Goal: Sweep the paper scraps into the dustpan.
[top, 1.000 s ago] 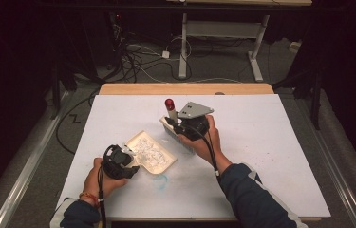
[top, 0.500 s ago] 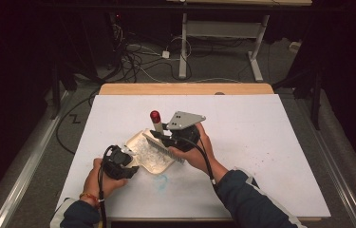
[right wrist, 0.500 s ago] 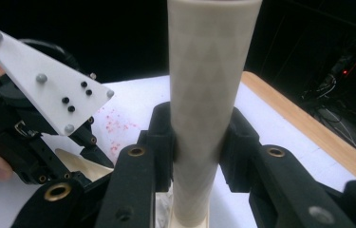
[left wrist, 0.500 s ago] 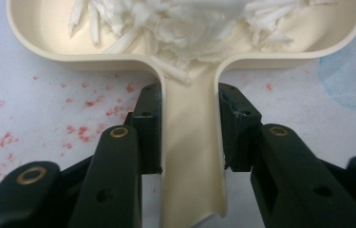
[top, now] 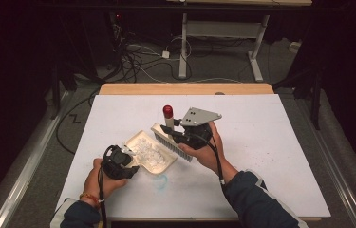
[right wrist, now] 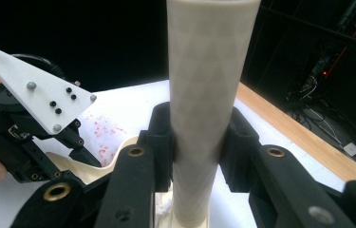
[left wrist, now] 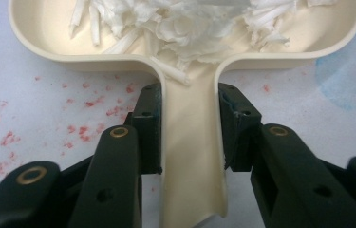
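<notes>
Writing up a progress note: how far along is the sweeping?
Looks done: a heap of white paper shreds lies in the cream dustpan. In hand: the left gripper clamps the pan's handle, and the right gripper clamps the brush, held above the pan's far edge. Left: I see no loose shreds on the white table, so probably emptying the pan.

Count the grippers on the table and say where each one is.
2. The left gripper is near the front left, shut on the dustpan handle; the right gripper is mid-table, shut on the brush handle.
</notes>
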### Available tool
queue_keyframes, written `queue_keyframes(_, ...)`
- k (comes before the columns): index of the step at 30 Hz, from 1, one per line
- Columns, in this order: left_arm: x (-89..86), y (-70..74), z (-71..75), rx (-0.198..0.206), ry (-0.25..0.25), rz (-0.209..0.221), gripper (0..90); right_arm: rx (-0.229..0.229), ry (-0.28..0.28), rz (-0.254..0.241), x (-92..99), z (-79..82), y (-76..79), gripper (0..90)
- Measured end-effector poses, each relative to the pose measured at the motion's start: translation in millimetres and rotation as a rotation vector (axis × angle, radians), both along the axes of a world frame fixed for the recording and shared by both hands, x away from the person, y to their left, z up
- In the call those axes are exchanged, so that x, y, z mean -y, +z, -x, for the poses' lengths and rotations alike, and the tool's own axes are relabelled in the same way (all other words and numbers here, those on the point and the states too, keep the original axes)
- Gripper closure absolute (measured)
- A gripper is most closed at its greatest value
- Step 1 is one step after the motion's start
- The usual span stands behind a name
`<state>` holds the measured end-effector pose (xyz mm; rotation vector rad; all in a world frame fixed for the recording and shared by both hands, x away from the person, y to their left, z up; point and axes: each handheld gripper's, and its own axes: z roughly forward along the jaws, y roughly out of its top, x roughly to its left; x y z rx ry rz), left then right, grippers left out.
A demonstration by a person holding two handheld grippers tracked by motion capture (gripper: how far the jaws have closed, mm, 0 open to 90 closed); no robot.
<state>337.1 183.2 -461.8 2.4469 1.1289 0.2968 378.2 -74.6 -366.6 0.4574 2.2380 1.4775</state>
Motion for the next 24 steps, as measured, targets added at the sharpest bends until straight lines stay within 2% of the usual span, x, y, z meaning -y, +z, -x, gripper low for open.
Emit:
queue_keyframes(6,5.3,-1.5,2.8,0.008,0.000,0.000,63.2,-0.053,0.027,-0.060,9.5,7.1,-5.5,70.5)
queue_keyframes(11,4.8,-2.1,2.9,0.004,-0.002,-0.002,63.2,-0.057,0.002,-0.029,13.4,8.9,-16.4,70.5)
queue_keyframes(12,4.9,-2.5,3.1,0.003,0.001,0.002,63.2,-0.061,-0.001,-0.052,19.5,9.0,-16.3,70.6)
queue_keyframes(15,4.4,-3.1,2.8,0.001,-0.001,0.002,63.2,-0.050,-0.012,-0.084,28.2,10.2,-10.4,70.5)
queue_keyframes(16,4.4,-3.1,2.8,0.001,-0.001,0.001,63.3,-0.032,-0.029,-0.110,38.0,11.3,-3.1,70.5)
queue_keyframes(17,4.4,-3.1,2.8,0.001,-0.001,0.001,63.2,-0.032,-0.029,-0.110,38.0,11.3,-3.1,70.5)
queue_keyframes(19,4.8,-3.2,2.9,0.001,0.000,-0.003,63.2,-0.022,-0.057,-0.127,51.7,10.7,3.9,70.5)
queue_keyframes(22,5.2,-3.3,3.1,0.002,0.001,-0.005,63.2,-0.024,-0.081,-0.110,57.9,9.2,4.5,70.5)
queue_keyframes(23,5.5,-3.3,3.3,0.002,0.001,-0.007,63.2,-0.023,-0.096,-0.089,59.4,8.2,2.9,70.5)
queue_keyframes(24,6.1,-3.6,3.8,0.001,0.004,-0.007,63.2,-0.010,-0.122,-0.017,58.8,7.4,-4.2,70.5)
